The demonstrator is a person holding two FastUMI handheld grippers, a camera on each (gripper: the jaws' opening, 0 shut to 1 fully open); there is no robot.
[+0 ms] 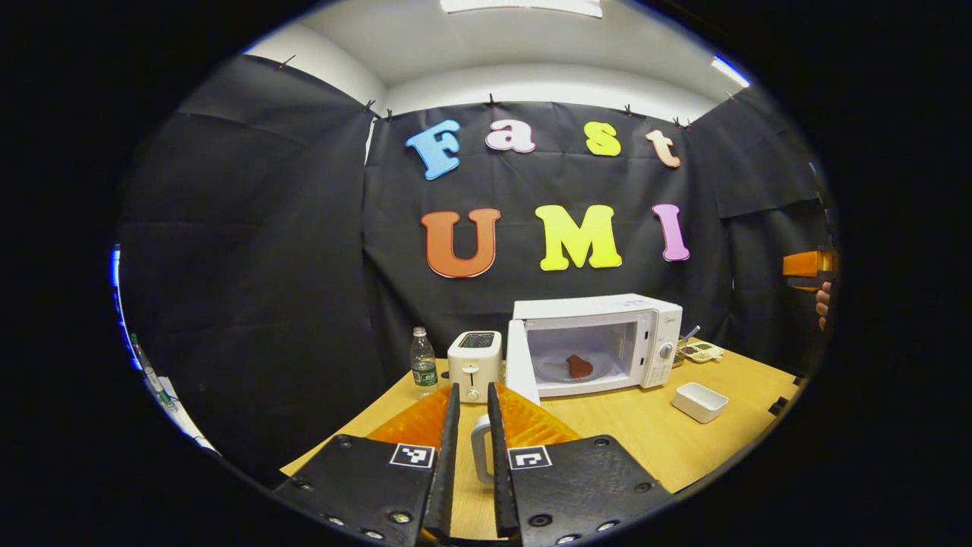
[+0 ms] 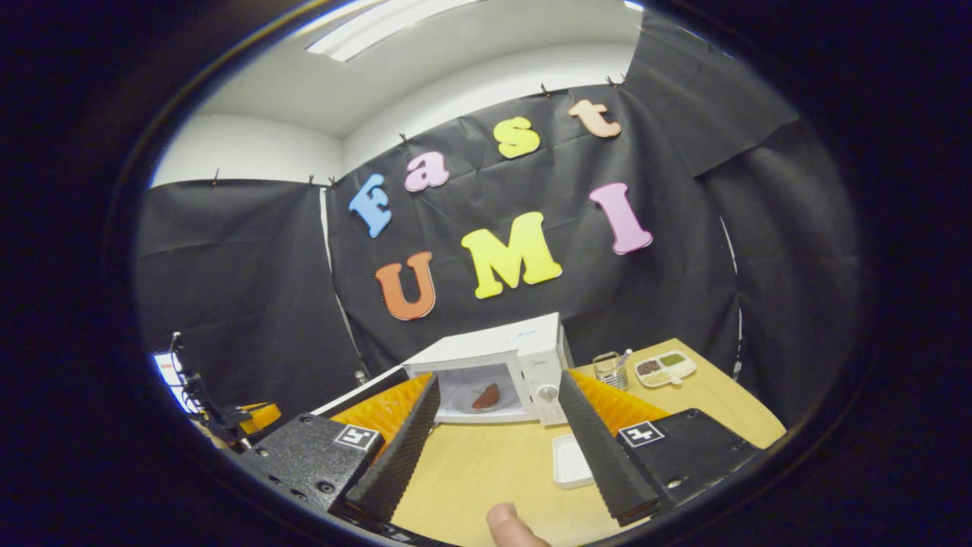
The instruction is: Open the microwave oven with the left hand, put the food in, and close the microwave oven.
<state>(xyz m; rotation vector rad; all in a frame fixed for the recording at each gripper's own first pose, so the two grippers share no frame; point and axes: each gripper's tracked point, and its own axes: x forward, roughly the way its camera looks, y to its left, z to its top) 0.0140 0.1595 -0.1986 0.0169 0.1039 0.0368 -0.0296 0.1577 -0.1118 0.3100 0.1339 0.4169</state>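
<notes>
Tabletop microwave (image 1: pixel 596 346) beyond left jaws.

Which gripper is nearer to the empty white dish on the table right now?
Right. The white dish lies close under the right gripper, beside one finger. From the left gripper it sits farther off across the table, to its right.

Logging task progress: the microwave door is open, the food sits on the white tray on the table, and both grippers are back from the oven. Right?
Not quite. The food is on the turntable inside the microwave, not on the white tray, as the left gripper view shows. The door is open, and both grippers are back.
</notes>
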